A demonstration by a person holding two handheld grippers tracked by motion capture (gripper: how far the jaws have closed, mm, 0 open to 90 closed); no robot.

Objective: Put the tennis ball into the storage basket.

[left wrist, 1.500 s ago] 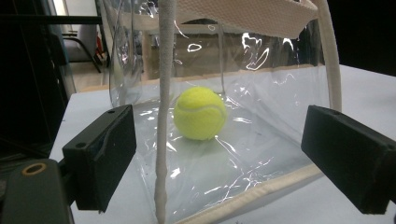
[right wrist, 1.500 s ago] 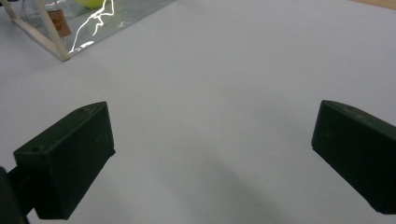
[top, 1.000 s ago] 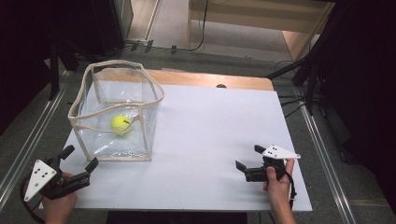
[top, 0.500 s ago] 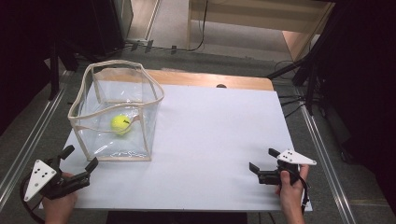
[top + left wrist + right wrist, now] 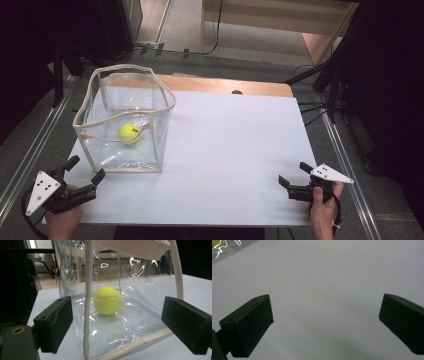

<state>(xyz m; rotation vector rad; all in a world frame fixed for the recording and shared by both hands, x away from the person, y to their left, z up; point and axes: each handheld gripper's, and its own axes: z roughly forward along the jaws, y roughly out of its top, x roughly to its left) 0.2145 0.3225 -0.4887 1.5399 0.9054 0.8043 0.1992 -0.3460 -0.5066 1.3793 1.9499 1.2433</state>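
A yellow tennis ball (image 5: 129, 133) (image 5: 107, 300) lies inside a clear plastic box with cream fabric edging (image 5: 159, 104) (image 5: 87, 290) at the left of the white table (image 5: 235, 145). My left gripper (image 5: 86, 168) (image 5: 120, 322) rests at the table's front left corner, open, its jaws facing the box's near corner and holding nothing. At the front right corner, my right gripper (image 5: 294, 175) (image 5: 325, 325) is open over bare white tabletop (image 5: 324, 277), far from the box.
A wooden strip (image 5: 225, 85) borders the table's far edge. Metal rails (image 5: 35, 145) run along the left and right sides. Cables and stand legs (image 5: 320, 85) sit on the floor beyond the far right corner.
The right hand has drawn its gripper back toward the front right corner of the table. The left gripper, box and ball have stayed put.
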